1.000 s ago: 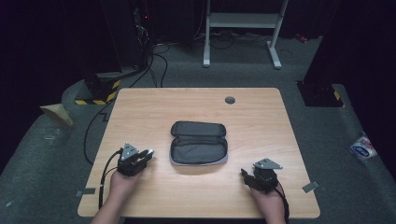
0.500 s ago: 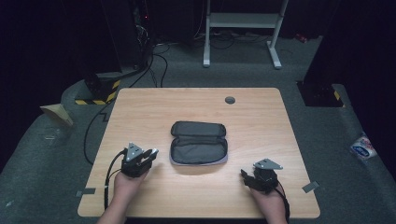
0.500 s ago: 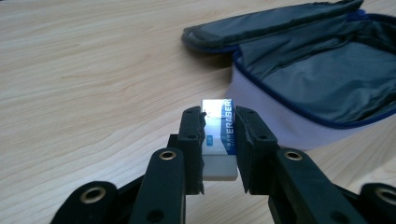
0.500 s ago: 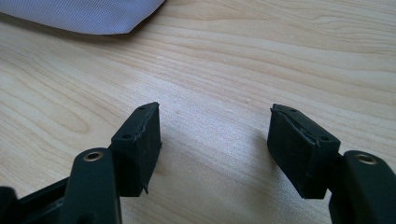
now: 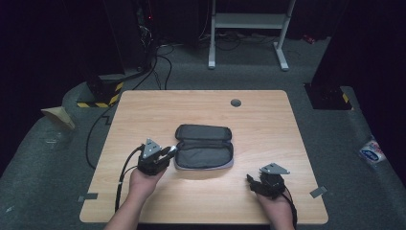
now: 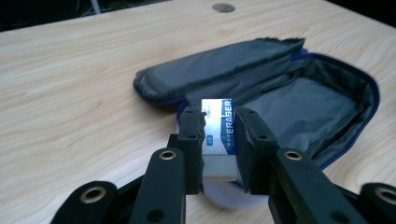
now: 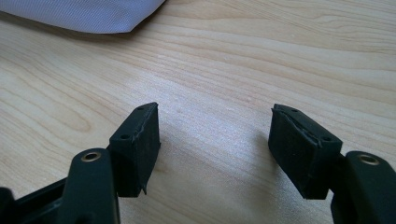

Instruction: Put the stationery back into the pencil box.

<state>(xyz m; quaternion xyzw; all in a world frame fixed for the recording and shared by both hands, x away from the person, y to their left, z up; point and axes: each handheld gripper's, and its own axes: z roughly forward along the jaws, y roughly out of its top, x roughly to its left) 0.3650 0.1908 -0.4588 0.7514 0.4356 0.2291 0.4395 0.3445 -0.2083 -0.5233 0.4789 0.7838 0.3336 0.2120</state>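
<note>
A dark grey pencil case (image 5: 205, 146) lies unzipped and spread flat at the middle of the wooden table (image 5: 268, 120). My left gripper (image 5: 167, 152) is at the case's left end, shut on a white eraser (image 6: 218, 135) with a blue printed sleeve. In the left gripper view the eraser stands between the pads just over the near edge of the case (image 6: 299, 98), whose grey lining is bare. My right gripper (image 5: 253, 182) rests low near the table's front right, apart from the case. Its pads (image 7: 138, 144) are wide apart over bare wood.
A round grommet (image 5: 235, 102) sits near the table's far edge. The case's pale corner (image 7: 84, 14) shows at the top of the right gripper view. On the floor are cables, a white stand (image 5: 249, 28) behind the table and a yellow-black striped block (image 5: 98, 98) at the left.
My left gripper has moved right with the eraser, from beside the case up to its left end. The right gripper has stayed where it was.
</note>
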